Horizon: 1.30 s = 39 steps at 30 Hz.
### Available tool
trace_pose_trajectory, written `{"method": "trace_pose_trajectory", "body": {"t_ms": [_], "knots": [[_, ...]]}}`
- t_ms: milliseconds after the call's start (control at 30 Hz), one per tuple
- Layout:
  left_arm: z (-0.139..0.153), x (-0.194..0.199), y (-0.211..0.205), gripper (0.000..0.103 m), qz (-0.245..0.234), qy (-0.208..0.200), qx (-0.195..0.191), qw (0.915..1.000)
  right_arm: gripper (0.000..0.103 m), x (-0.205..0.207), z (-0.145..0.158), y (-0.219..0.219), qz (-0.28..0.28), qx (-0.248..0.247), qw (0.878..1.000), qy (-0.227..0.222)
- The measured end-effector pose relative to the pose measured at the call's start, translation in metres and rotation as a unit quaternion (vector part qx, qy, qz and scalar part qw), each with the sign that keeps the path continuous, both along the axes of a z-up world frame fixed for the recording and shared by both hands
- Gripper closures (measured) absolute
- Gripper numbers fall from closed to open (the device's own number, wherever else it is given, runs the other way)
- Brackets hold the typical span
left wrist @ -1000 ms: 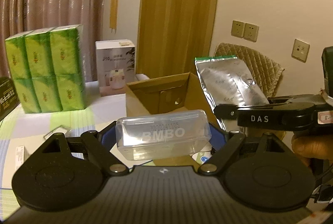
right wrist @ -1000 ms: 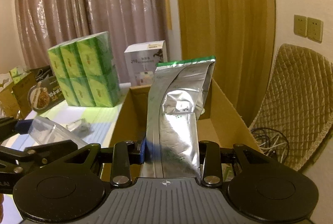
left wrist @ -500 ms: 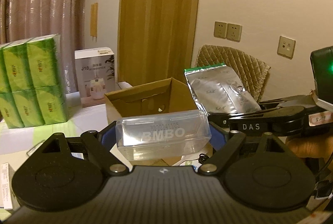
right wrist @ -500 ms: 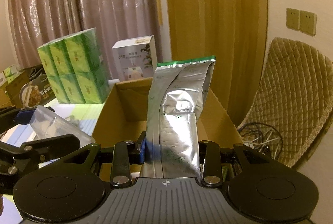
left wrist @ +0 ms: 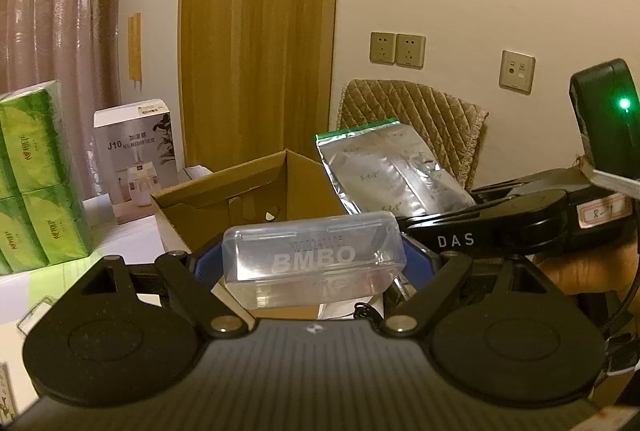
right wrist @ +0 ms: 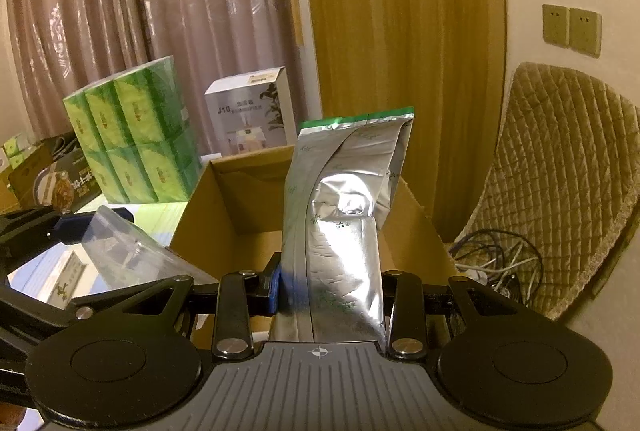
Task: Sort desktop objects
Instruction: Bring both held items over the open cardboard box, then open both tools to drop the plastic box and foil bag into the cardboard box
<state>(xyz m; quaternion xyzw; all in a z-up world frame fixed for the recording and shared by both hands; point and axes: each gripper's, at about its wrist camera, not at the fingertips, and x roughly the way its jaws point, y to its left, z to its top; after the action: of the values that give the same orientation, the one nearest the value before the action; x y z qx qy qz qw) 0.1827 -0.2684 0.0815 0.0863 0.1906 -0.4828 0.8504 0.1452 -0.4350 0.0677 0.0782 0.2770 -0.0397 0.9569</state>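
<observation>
My left gripper (left wrist: 314,263) is shut on a clear plastic case (left wrist: 314,257) marked BMBO, held crosswise between the blue pads in front of an open cardboard box (left wrist: 224,195). My right gripper (right wrist: 330,291) is shut on a silver foil pouch (right wrist: 344,215) with a green top edge, which stands upright over the same cardboard box (right wrist: 224,203). In the left wrist view the silver pouch (left wrist: 384,171) and the right gripper's black body (left wrist: 520,219) sit to the right of the box. The clear case (right wrist: 128,251) shows at the lower left of the right wrist view.
Green tissue packs (right wrist: 132,147) and a white humidifier box (right wrist: 252,111) stand behind the cardboard box. A dark printed carton (right wrist: 56,183) lies at far left. A quilted chair (right wrist: 560,191) with loose cables (right wrist: 500,263) is at right. A hand (left wrist: 588,267) holds the right gripper.
The left gripper with the clear case has swung right, closer to the box and the right gripper; the tissue packs have slid to the left edge. The right gripper has shifted slightly toward the box.
</observation>
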Motion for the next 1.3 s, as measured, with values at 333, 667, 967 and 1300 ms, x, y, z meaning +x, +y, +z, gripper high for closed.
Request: {"method": "trace_pose_trajectory", "body": {"t_ms": [333, 667, 967, 1300], "knots": [[-0.010, 0.003, -0.013, 0.017, -0.018, 0.010, 0.022, 0.9995, 0.069, -0.001, -0.001, -0.004, -0.006, 0.004, 1.000, 0.001], [-0.005, 0.005, -0.005, 0.017, 0.006, 0.006, 0.020, 0.9998, 0.069, 0.001, -0.001, -0.002, -0.001, 0.006, 1.000, 0.002], [-0.002, 0.018, 0.006, 0.017, 0.050, 0.023, 0.020, 0.9983, 0.069, 0.003, -0.001, 0.003, 0.013, 0.006, 1.000, 0.001], [-0.006, 0.025, 0.012, 0.017, 0.083, 0.038, 0.029, 0.9954, 0.034, 0.002, 0.004, 0.010, 0.015, -0.003, 0.999, -0.034]]}}
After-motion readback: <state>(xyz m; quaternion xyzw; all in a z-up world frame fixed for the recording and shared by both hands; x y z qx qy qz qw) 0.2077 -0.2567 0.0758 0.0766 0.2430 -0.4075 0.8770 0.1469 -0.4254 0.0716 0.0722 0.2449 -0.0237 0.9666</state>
